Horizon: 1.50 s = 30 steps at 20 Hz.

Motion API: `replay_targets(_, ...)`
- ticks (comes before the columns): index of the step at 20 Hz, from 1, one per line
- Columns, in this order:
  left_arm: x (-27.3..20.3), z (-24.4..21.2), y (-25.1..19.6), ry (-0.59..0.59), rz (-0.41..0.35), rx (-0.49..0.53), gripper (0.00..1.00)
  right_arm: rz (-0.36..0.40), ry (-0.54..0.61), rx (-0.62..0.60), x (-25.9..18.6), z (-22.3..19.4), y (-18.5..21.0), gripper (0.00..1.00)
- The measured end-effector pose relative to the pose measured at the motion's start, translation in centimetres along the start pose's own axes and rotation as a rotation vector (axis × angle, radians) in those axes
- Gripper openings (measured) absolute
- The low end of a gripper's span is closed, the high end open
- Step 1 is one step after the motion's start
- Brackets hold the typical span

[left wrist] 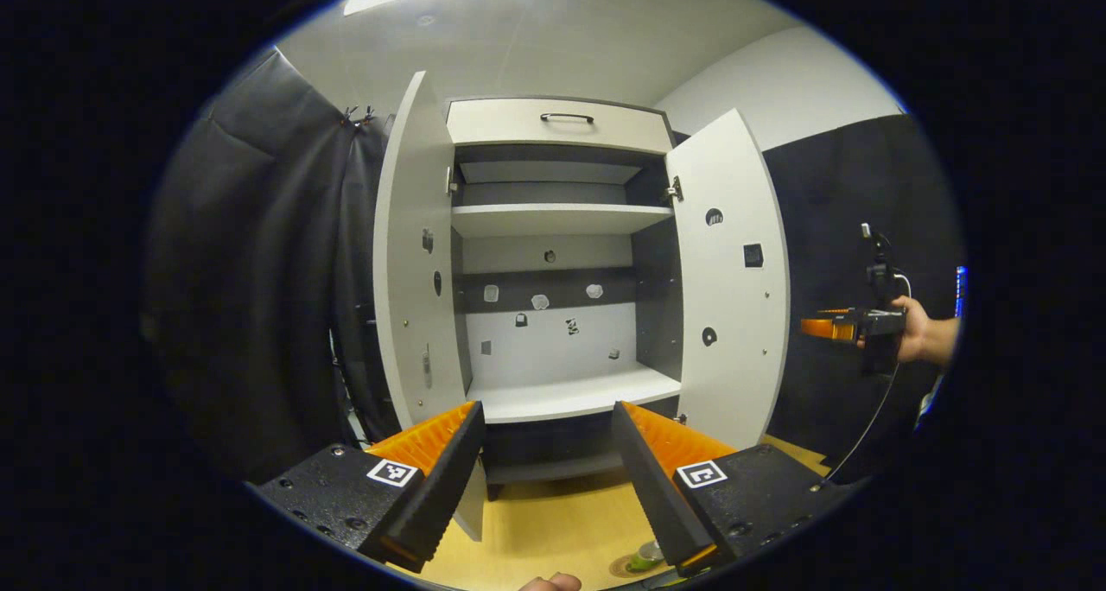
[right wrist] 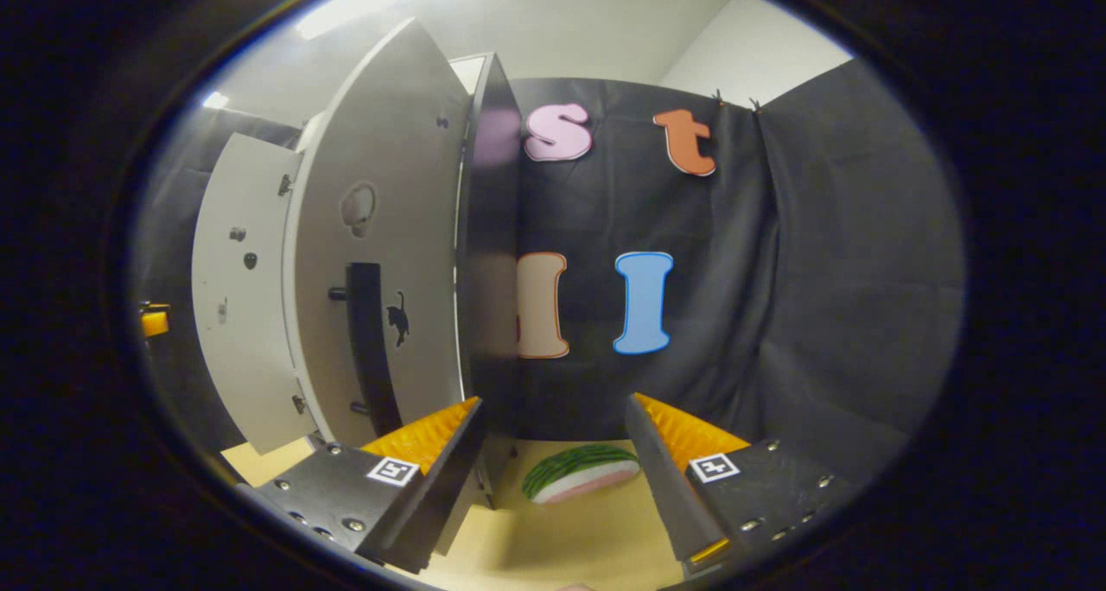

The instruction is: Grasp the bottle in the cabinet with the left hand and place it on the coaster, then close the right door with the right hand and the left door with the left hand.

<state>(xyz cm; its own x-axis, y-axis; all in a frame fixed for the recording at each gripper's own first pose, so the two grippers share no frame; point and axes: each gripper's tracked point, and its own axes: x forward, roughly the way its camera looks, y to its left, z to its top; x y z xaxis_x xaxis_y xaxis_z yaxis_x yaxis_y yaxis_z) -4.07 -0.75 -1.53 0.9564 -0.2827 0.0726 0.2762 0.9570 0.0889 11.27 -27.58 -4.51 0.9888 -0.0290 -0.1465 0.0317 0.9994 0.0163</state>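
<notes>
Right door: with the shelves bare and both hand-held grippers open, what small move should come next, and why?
Probably swing the right hand-held gripper leftward against the outer face of the right door and begin pushing it shut. The cabinet shelf holds no bottle, a green-capped object sits on the coaster at the bottom of the left gripper view, and both doors stand open.

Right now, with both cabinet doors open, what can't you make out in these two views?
- Bottle on the coaster: left gripper view, cut off by the edge and the left gripper finger.
- Cabinet inside: right gripper view, hidden behind the right door.
- Watermelon slice: right gripper view, partly behind the right gripper finger.
</notes>
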Motion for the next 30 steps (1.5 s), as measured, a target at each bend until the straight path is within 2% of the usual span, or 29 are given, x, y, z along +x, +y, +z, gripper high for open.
replay_targets(2, 0.4, -0.5, 0.9, 0.003, 0.031, -0.007, 0.94, 0.024, 0.006, 0.018, 1.3, 0.4, 1.3, 0.98)
replay_targets(3, 0.4, -1.0, 0.9, 0.011, 0.035, -0.027, 0.91, 0.037, 0.009, 0.024, 1.8, 0.5, 2.0, 0.98)
replay_targets(4, 0.4, -1.3, 0.8, 0.018, 0.038, -0.046, 0.94, 0.047, 0.008, 0.028, 2.1, 0.6, 2.6, 0.98)
replay_targets(6, 0.6, -1.6, 1.1, 0.02, 0.047, -0.066, 0.94, 0.064, 0.016, 0.016, 2.3, 0.6, 4.0, 0.97)
replay_targets(8, 0.8, -1.8, 1.3, 0.016, 0.054, -0.07, 0.94, 0.119, 0.025, -0.014, 1.9, 0.4, 6.6, 0.98)
replay_targets(9, 0.7, -1.9, 1.3, 0.018, 0.052, -0.073, 0.94, 0.098, 0.011, -0.058, 2.6, 0.5, 6.9, 0.98)
replay_targets(10, 0.7, -2.0, 1.3, 0.022, 0.047, -0.077, 0.94, 0.082, -0.004, -0.098, 1.9, 1.0, 7.0, 0.88)
replay_targets(11, 0.8, -2.0, 1.2, 0.024, 0.038, -0.083, 0.94, 0.066, -0.011, -0.118, 1.8, 1.3, 7.3, 0.92)
replay_targets(12, 0.8, -1.8, 1.1, 0.024, 0.027, -0.088, 0.94, 0.059, -0.011, -0.127, 1.5, 1.1, 7.7, 0.87)
replay_targets(13, 0.9, -1.7, 1.3, 0.021, 0.019, -0.09, 0.94, 0.058, -0.003, -0.123, 1.5, 1.1, 8.0, 0.9)
replay_targets(14, 1.0, -1.5, 1.6, 0.018, 0.014, -0.091, 0.94, 0.06, 0.004, -0.117, 1.6, 1.1, 8.6, 0.87)
replay_targets(15, 1.1, -1.3, 1.9, 0.016, 0.008, -0.09, 0.94, 0.064, 0.005, -0.117, 1.5, 1.0, 9.7, 0.9)
replay_targets(17, 1.5, -1.0, 2.5, 0.01, 0.0, -0.095, 0.94, 0.06, 0.006, -0.125, 1.4, 1.0, 11.1, 0.9)
replay_targets(22, 1.8, -0.5, 4.4, -0.016, -0.012, -0.101, 0.94, -0.005, -0.007, -0.098, 1.3, 1.1, 11.9, 0.87)
replay_targets(24, 1.9, -0.6, 4.8, -0.004, -0.011, -0.103, 0.94, 0.002, 0.002, -0.081, 1.4, 0.8, 13.2, 0.9)
replay_targets(25, 2.1, -0.5, 4.8, -0.004, -0.017, -0.109, 0.94, 0.005, 0.002, -0.081, 1.5, 0.9, 13.8, 0.87)
replay_targets(26, 2.3, -0.5, 4.8, -0.004, -0.023, -0.119, 0.94, -0.002, -0.002, -0.075, 1.6, 1.0, 14.3, 0.9)
replay_targets(29, 2.8, -0.4, 4.8, -0.002, -0.033, -0.146, 0.94, -0.043, -0.002, -0.032, 2.2, 1.0, 15.5, 0.87)
replay_targets(30, 2.9, -0.1, 5.0, -0.006, -0.034, -0.153, 0.94, -0.042, -0.004, -0.031, 2.4, 1.0, 16.0, 0.9)
